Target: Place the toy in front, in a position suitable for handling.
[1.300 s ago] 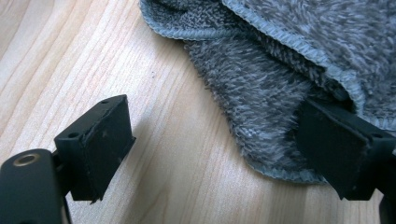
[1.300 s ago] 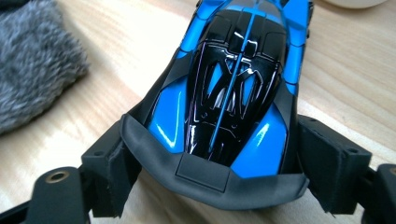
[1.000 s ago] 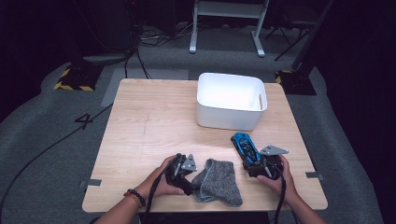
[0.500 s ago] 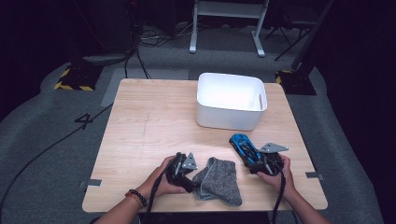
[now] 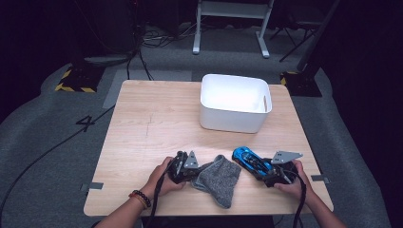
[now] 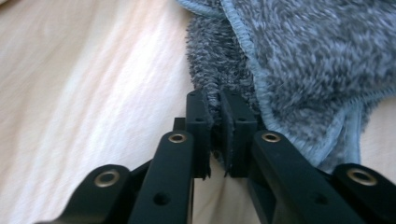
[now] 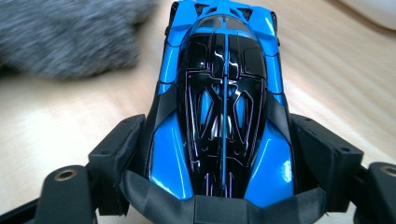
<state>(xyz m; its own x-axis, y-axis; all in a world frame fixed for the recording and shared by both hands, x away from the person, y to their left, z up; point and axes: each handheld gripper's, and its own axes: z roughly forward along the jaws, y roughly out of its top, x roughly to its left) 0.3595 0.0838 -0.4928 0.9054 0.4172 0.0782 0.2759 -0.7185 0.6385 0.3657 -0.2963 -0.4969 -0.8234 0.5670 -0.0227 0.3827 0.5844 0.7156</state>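
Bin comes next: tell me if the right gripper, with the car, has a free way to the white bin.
Probably yes: the right gripper grips the blue toy car, and bare table lies between it and the white bin.

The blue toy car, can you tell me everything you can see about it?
The shiny blue toy car looks like glossy plastic, a low racing shape with a black roof and thin purple lines along its top. It sits upright at the near right of the light wooden table, nose pointing away from the person. The right gripper has its black jaws pressed against both of its sides at the back. The fuzzy grey cloth lies close beside it, apart.
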